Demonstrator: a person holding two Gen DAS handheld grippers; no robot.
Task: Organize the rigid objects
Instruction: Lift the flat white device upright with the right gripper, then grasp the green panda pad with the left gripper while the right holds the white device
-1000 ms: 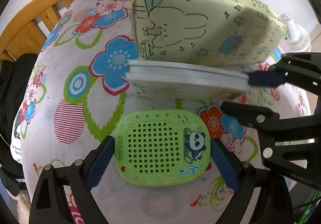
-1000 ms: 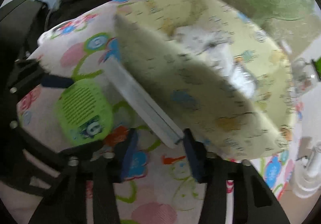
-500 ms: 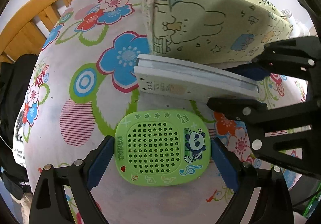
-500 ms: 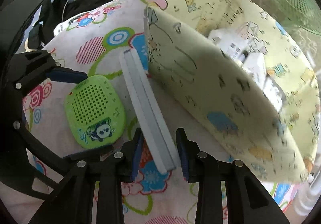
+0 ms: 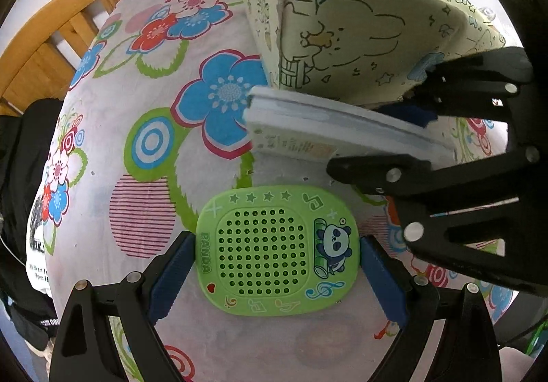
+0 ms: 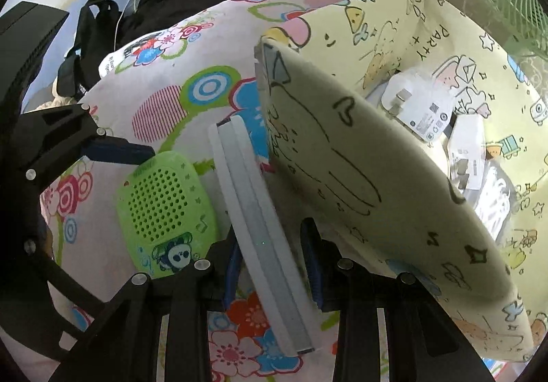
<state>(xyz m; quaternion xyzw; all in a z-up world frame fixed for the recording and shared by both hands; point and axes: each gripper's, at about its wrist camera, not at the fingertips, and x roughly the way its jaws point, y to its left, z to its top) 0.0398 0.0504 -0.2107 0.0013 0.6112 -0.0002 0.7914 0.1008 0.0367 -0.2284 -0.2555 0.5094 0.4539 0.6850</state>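
Partly hidden grips on two flat things beside the fabric bin

Through the left wrist view, the left gripper (image 5: pixel 275 265) is bracketing the green panda speaker (image 5: pixel 278 250) at 6 o'clock, pads at its sides, contact unclear; the white box (image 5: pixel 328 132) is blurring at 2 o'clock. Through the right wrist view, the right gripper (image 6: pixel 274 265) is clamping the box on edge, beside the yellow fabric bin (image 6: pixel 359 173).

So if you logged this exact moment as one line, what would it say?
left claw: open around green panda speaker | right claw: shut on flat white box | beside yellow fabric bin
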